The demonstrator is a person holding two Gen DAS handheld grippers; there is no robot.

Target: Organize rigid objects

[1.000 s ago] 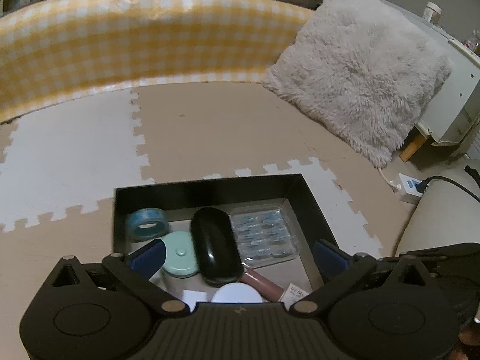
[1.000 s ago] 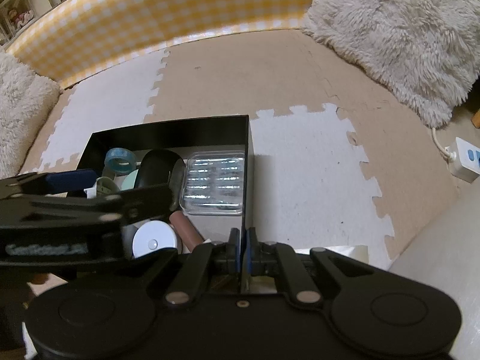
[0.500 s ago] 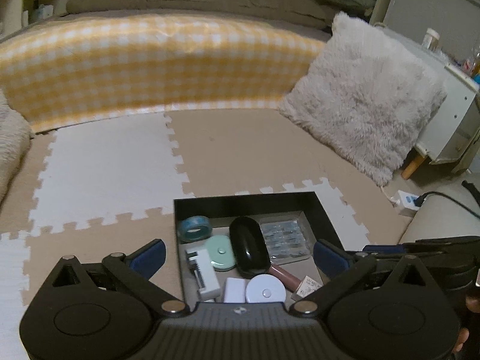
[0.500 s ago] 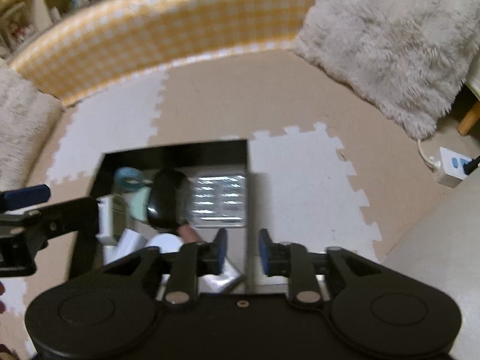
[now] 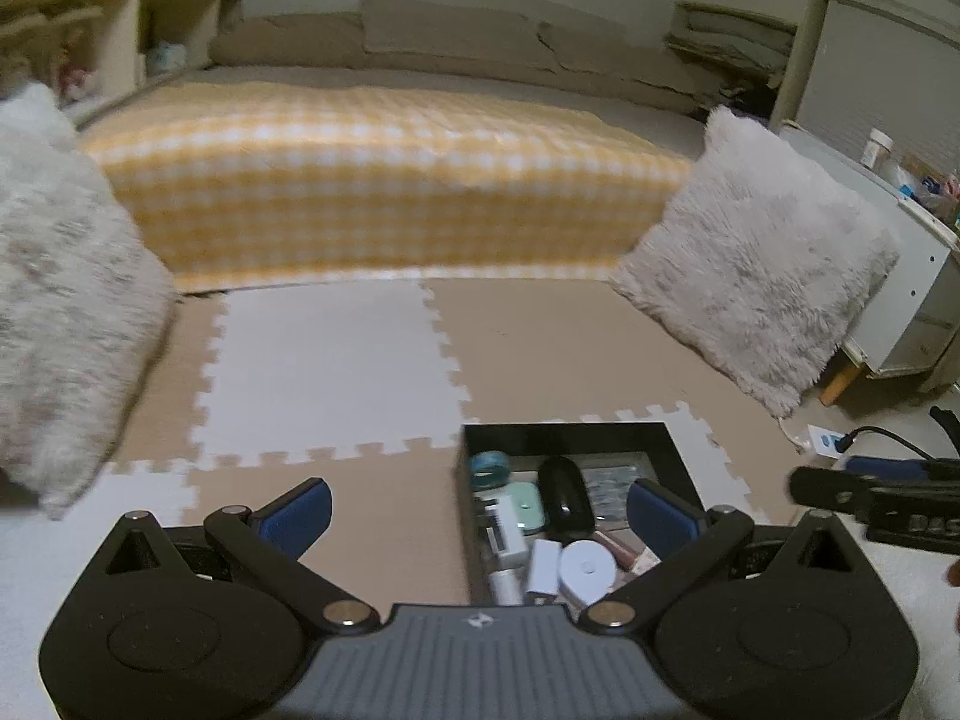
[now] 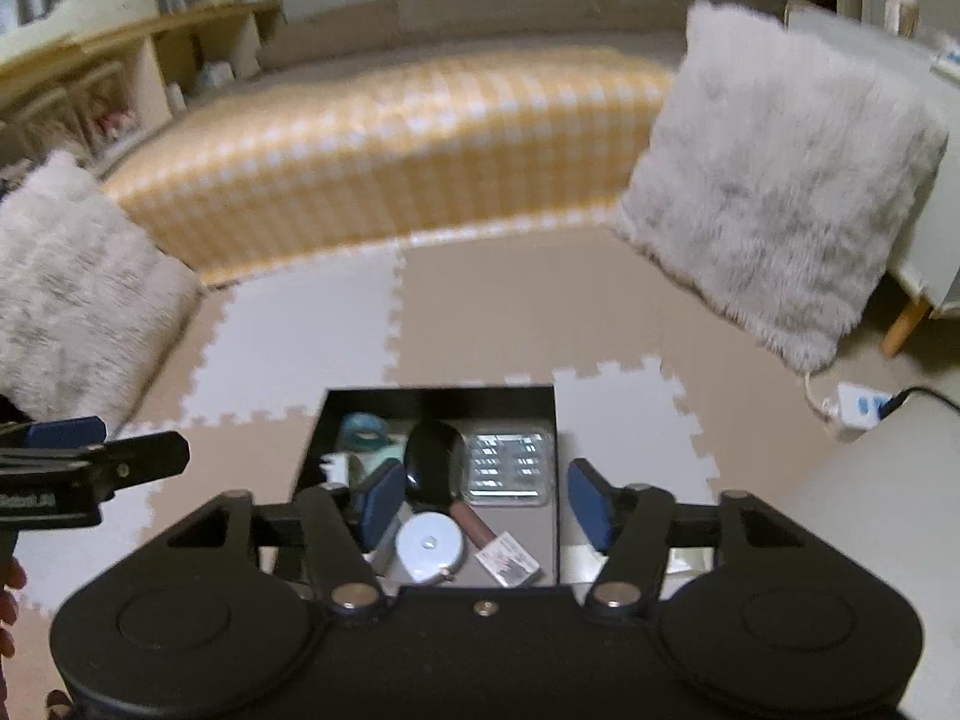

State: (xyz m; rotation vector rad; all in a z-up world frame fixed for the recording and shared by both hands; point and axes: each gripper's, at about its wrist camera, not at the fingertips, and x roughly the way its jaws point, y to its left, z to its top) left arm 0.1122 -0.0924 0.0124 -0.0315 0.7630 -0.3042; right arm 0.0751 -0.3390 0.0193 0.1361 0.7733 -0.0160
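Note:
A black open box sits on the foam floor mat. It holds a black oval case, a blue tape roll, a clear blister pack, a white round disc, a mint round item, a pink tube and small white items. My left gripper is open and empty, raised above the box's left side. My right gripper is open and empty, raised above the box's near right part.
A yellow checked mattress lies behind the mat. Fluffy cushions stand at the right and left. A white power strip with a black cable lies at the right. A white cabinet stands far right.
Both grippers have risen and drawn back from the box, which now looks smaller. The right gripper went from shut at the box's right wall to open. The left stayed open.

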